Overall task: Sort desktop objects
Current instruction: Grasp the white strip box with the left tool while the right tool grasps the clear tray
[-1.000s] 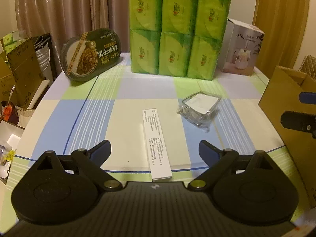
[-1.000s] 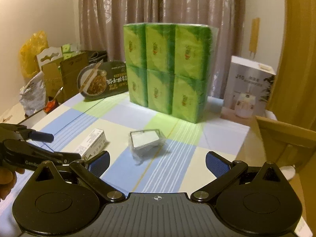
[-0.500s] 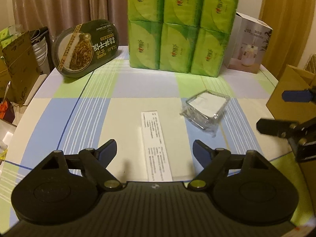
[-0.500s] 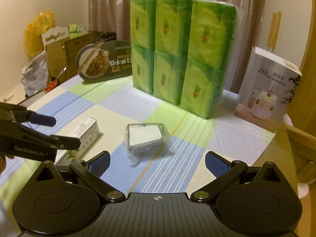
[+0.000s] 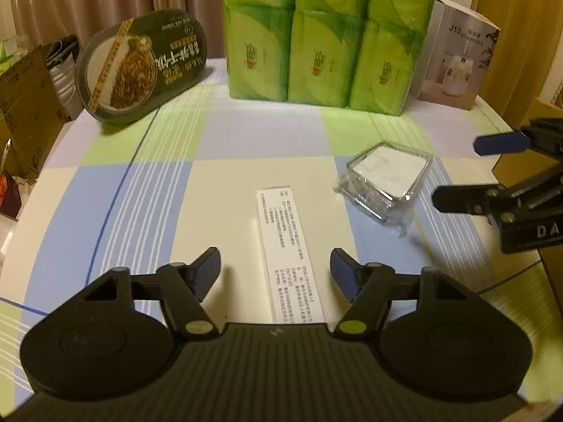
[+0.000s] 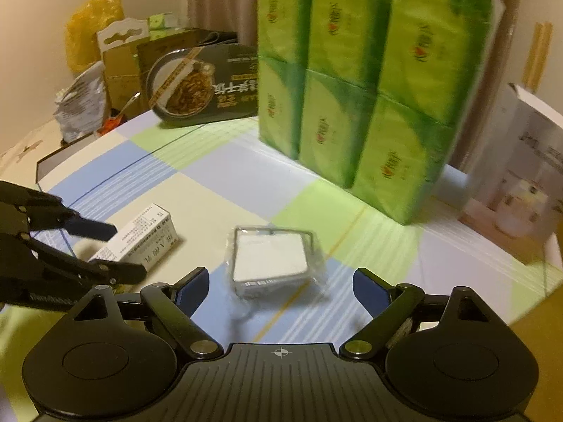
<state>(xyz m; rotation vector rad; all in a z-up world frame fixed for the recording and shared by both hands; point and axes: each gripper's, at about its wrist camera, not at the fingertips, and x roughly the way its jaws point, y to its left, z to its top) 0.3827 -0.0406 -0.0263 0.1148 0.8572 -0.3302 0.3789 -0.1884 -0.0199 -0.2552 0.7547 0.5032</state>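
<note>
My left gripper [image 5: 275, 263] gapes wide around the white box's [image 5: 288, 246] near end; my right gripper [image 6: 280, 281] gapes wide before the clear case [image 6: 271, 260]

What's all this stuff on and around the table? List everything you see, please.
Long carton: one, white, table centre, between the left gripper's open fingers.
Clear wrapped case: one, transparent with white inside, right of the carton.
Tissue packs: six visible, green, stacked at the back.
Noodle tray: one, dark, leaning back left.
Humidifier box: one, white, back right.
Cardboard boxes: brown, off the left edge.
Tablecloth: blue, green, cream checks.
Left gripper: black, open.
Right gripper: black, open.
</note>
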